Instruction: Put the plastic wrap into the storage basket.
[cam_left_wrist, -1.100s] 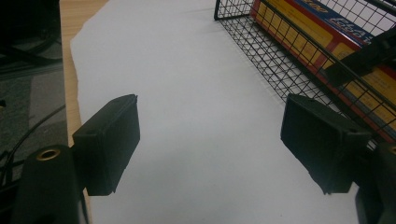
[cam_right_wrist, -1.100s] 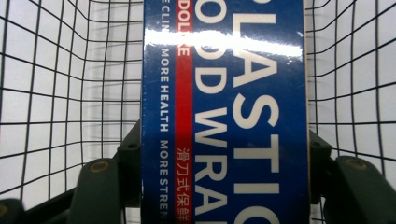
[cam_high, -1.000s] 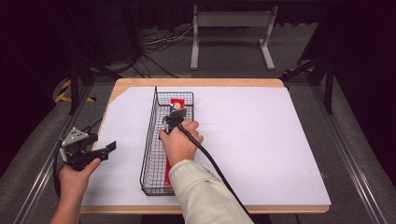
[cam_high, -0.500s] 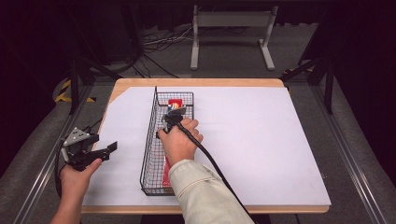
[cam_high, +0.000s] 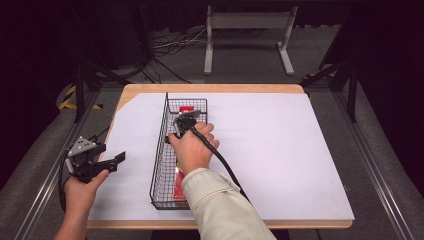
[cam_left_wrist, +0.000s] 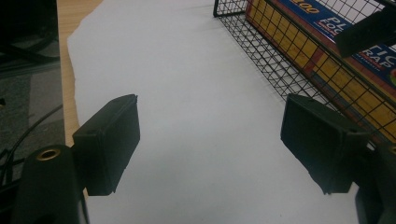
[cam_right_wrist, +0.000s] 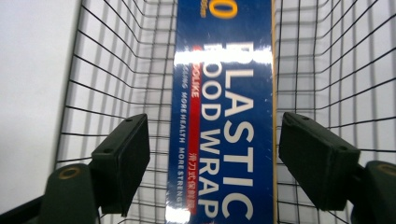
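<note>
**Op:** Right gripper (cam_high: 184, 125) sits inside the wire basket (cam_high: 161, 150), centre-left of the high view. From its own camera I see both jaws spread wide, one on each side of the plastic wrap box (cam_right_wrist: 224, 116), neither touching it.

**Desk:** Where does the box lie?

**Op:** Flat on the basket floor, running lengthwise up the middle of the right gripper view, blue face up. In the high view my hand (cam_high: 192, 150) covers most of it; red ends show above and below.

**Desk:** And the other one?

**Op:** Left gripper (cam_high: 107, 162) is at the lower left of the high view, over the white sheet (cam_high: 280, 150), jaws wide apart, holding nothing. The basket stands just to its right.
</note>
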